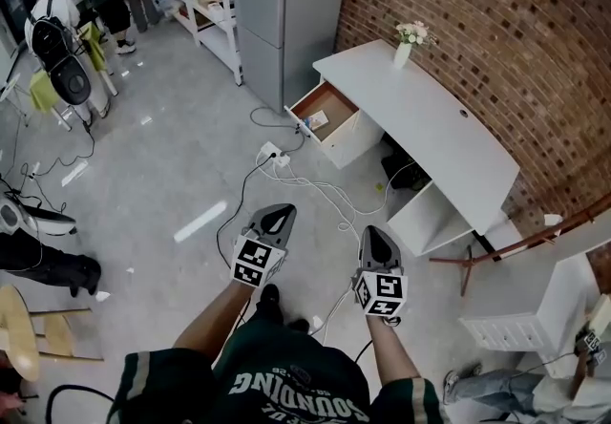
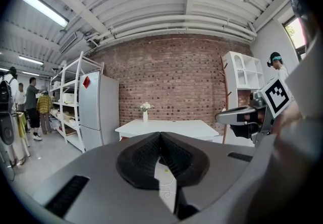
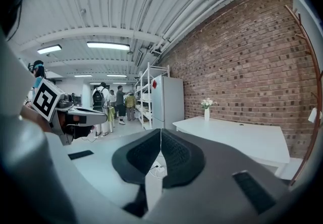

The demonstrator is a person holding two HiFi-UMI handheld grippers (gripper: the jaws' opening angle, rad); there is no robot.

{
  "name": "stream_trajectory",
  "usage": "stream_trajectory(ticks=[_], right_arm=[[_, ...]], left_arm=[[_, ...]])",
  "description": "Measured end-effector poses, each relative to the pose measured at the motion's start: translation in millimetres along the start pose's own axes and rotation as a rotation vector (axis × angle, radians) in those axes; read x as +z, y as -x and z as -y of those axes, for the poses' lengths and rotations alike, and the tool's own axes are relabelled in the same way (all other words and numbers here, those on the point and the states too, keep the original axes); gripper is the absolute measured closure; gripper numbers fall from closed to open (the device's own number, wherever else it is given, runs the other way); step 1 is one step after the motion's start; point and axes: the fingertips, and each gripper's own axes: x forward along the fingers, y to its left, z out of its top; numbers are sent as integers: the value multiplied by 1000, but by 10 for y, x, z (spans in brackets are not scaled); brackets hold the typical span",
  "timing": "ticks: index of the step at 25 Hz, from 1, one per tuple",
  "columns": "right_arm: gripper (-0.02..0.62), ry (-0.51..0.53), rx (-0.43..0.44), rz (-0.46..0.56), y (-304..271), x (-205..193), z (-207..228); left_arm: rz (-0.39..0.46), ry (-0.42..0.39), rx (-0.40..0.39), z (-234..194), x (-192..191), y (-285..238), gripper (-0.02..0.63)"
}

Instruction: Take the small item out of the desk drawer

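Left gripper (image 1: 279, 218) and right gripper (image 1: 374, 241) side by side above the floor (image 1: 181, 164), jaws of both pressed together on nothing, small item (image 1: 316, 119) lying in the open drawer (image 1: 338, 100) under the white tabletop (image 1: 430, 121), well apart from both

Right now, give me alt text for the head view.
The left gripper and right gripper, shut and empty, hover over grey floor short of a white desk. Its drawer stands open with a small item inside.
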Motion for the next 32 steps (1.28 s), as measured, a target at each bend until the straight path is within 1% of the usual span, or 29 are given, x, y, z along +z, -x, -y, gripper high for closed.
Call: stream_trajectory(ticks=[8, 14, 22, 32], right_arm=[[571, 8, 13, -3, 38, -29, 80], [571, 15, 29, -8, -173, -2, 78], [571, 20, 35, -22, -707, 21, 175], [571, 23, 21, -54, -1588, 182, 233]], left_arm=[[4, 20, 47, -107, 26, 62, 591], [5, 32, 55, -252, 27, -86, 591], [0, 39, 40, -542, 26, -560, 591], [-19, 66, 13, -1235, 107, -1266, 591]])
